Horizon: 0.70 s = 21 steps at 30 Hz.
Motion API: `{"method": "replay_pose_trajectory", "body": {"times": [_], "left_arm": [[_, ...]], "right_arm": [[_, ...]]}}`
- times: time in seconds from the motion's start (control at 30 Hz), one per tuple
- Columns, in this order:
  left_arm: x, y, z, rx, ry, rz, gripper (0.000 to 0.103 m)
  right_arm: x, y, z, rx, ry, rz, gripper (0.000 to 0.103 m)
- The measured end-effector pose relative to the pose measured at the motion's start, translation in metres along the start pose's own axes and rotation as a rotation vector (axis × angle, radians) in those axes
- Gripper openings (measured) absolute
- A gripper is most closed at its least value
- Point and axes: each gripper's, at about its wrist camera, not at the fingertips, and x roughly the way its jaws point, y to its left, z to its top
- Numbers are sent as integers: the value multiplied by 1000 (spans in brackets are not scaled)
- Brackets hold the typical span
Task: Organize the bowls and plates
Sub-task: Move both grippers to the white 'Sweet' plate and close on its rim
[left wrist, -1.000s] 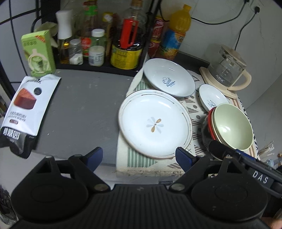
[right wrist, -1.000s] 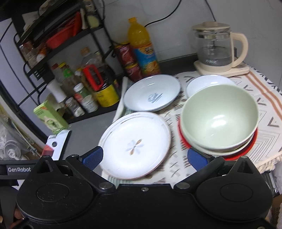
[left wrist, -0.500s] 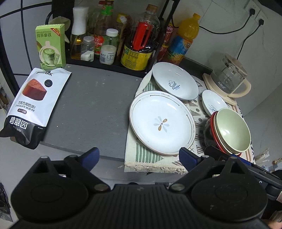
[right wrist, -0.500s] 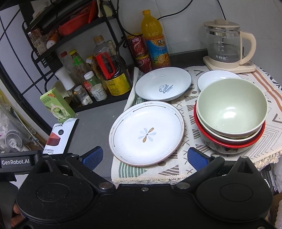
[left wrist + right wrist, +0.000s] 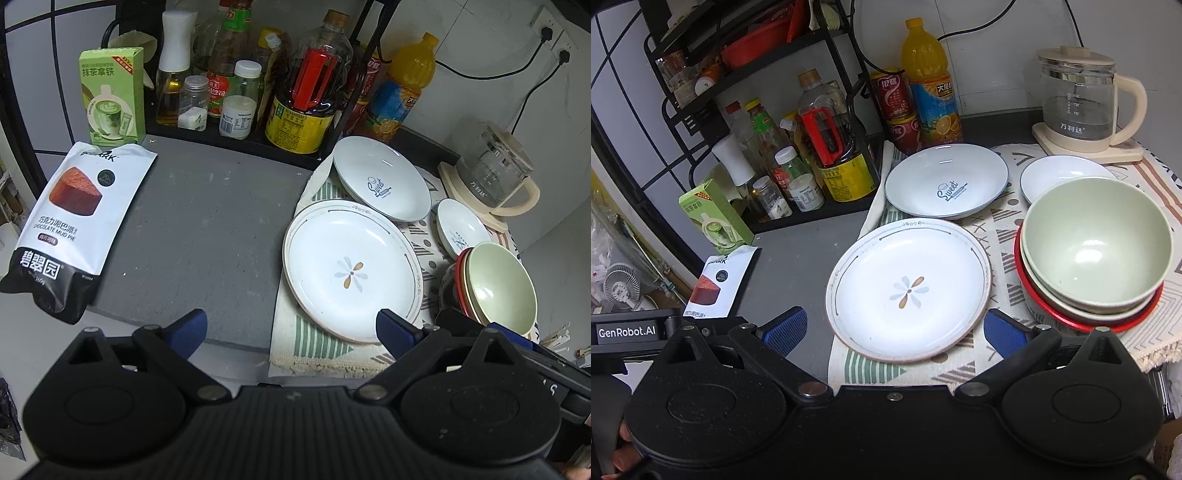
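My left gripper [image 5: 290, 328] hangs over the near edge of the grey counter [image 5: 207, 229] with its blue fingers spread wide and nothing between them; my right gripper [image 5: 895, 328] is spread the same way, empty, just short of the flower plate [image 5: 908, 290]. That plate is the largest piece: white, shallow, with a thin dark line round the rim and a small blue-and-tan flower at its centre. It lies flat on the patterned cloth [image 5: 993, 236], at the cloth's left end. Behind it, and seemingly touching its far rim, sits a pale bluish plate [image 5: 947, 181], deeper, with a dark edge and the word "Sweet" printed inside. To the right of that one is a small white dish [image 5: 1056, 171] with a blue mark, partly hidden behind the stack of bowls [image 5: 1093, 254]. The stack stands at the right end of the cloth: a pale green bowl on top, a cream rim under it, a red rim below that. A glass kettle [image 5: 1082, 107] stands behind the dishes, and a chocolate pie packet [image 5: 74, 225] lies on the counter's left side.
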Motion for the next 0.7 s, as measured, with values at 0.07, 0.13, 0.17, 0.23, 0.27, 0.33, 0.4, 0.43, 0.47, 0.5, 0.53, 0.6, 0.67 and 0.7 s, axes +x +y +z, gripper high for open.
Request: {"method": "replay_pose_trajectory", "body": {"times": [0.07,0.13,0.17,0.23,0.27,0.33,0.4,0.43,0.47,0.5,0.53,0.6,0.67,0.7], "left_arm": [[5,-2,5,3,4,1,97],[9,-5,12,1,3,6,97],[12,-6,16,1,1,7,97],[16,-10,24,7,-12,14,97],[18,-12,28,9,-17,18,97],[24,-15,38,-1,-22,17,97],[29,-19,48,-15,-29,15,97],[32,-21,53,-17,-32,12,97],[35,-23,58,-18,-33,10,97],[39,-24,63,-21,-35,6,97],[43,-26,67,-27,-36,-1,97],[50,-29,76,-43,-46,-1,97],[57,-32,83,-47,-61,18,97],[62,-34,87,-52,-63,23,96]], "right_arm": [[4,-2,5,-1,-5,2,103],[9,-4,12,1,-7,5,103],[13,-5,16,2,-7,5,103],[19,-9,25,6,-5,11,103],[21,-9,29,5,-9,13,103],[27,-13,40,5,-15,14,103],[34,-19,50,21,-14,22,103],[37,-22,56,32,-14,24,103],[40,-25,60,37,-17,24,103],[44,-27,66,42,-20,23,103],[48,-30,72,46,-20,22,103],[56,-37,81,66,-13,27,103],[66,-45,91,101,1,36,102],[70,-49,96,113,8,37,102]]}}
